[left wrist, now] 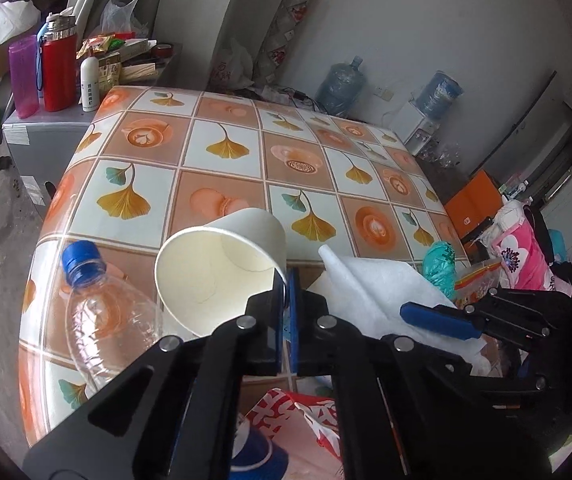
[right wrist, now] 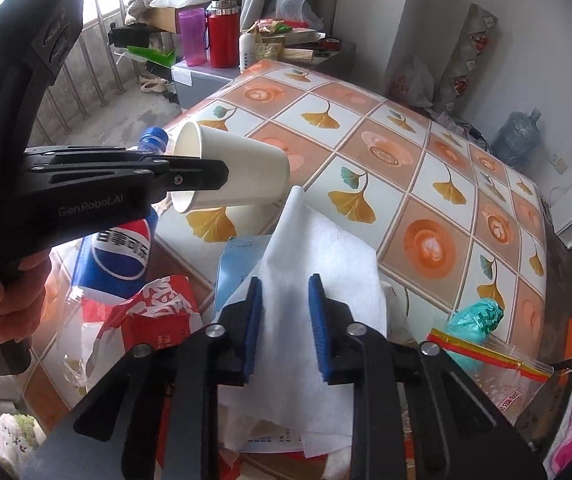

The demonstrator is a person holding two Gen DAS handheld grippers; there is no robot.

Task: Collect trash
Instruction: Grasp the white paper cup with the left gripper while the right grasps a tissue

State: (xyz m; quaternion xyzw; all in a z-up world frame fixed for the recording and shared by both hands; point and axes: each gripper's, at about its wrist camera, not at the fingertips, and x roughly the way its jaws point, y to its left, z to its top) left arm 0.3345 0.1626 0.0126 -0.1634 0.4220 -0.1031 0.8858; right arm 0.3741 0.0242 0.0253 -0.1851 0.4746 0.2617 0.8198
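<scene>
White paper cup [left wrist: 222,264] pinched at its rim by the left gripper [left wrist: 286,300].
Right gripper [right wrist: 286,320] straddles a white tissue [right wrist: 326,256] — grip uncertain — far tabletop [right wrist: 426,184] bare.

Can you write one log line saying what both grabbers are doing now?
left gripper: shut on white paper cup rim | right gripper: jaws around white tissue sheet, pads not seen pressing | clear plastic bottle: lying on table

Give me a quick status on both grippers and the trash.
Left gripper shut on paper cup rim, cup lifted sideways. Right gripper jaws around white tissue, not pinched. Plastic bottle and red wrapper still on table.
</scene>
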